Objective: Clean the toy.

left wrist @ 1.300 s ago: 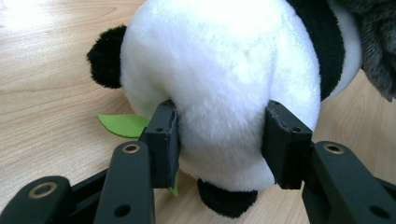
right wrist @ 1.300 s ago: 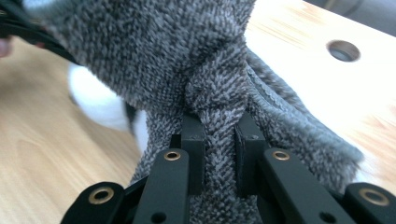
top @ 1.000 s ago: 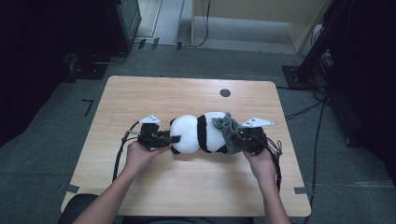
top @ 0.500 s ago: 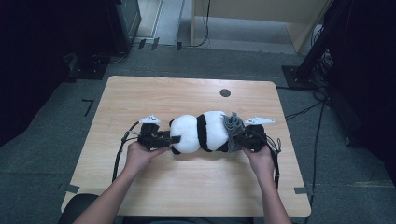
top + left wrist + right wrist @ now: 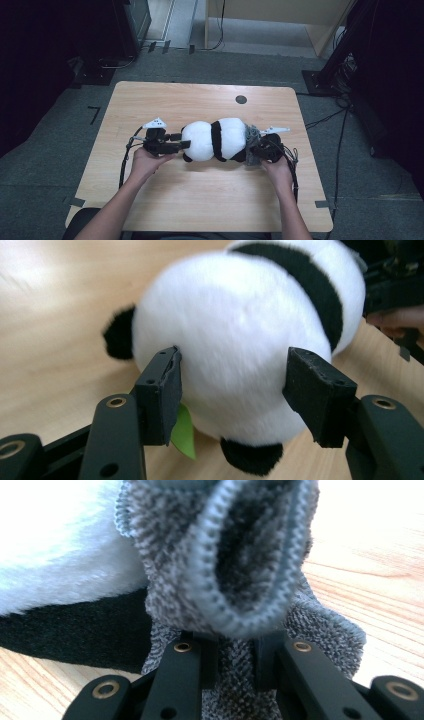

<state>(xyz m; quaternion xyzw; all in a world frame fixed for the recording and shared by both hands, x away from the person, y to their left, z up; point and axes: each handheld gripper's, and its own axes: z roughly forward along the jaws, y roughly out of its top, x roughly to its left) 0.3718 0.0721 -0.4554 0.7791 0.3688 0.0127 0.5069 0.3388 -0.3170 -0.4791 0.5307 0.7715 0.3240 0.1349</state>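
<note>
Near the middle of the high view we see the plush panda (image 5: 215,140) lying on its side on the wooden table (image 5: 200,200), with our two grippers at either end of it. Our left gripper (image 5: 181,145), at the panda's left end, has just been widening its jaws; in the left gripper view the two pads (image 5: 165,390) stand either side of the white round body, the left one at the fur and the right one just off it. Our right gripper (image 5: 254,151), at the panda's right end, is pinched tight on the grey knitted cloth (image 5: 235,555) bunched against the plush.
</note>
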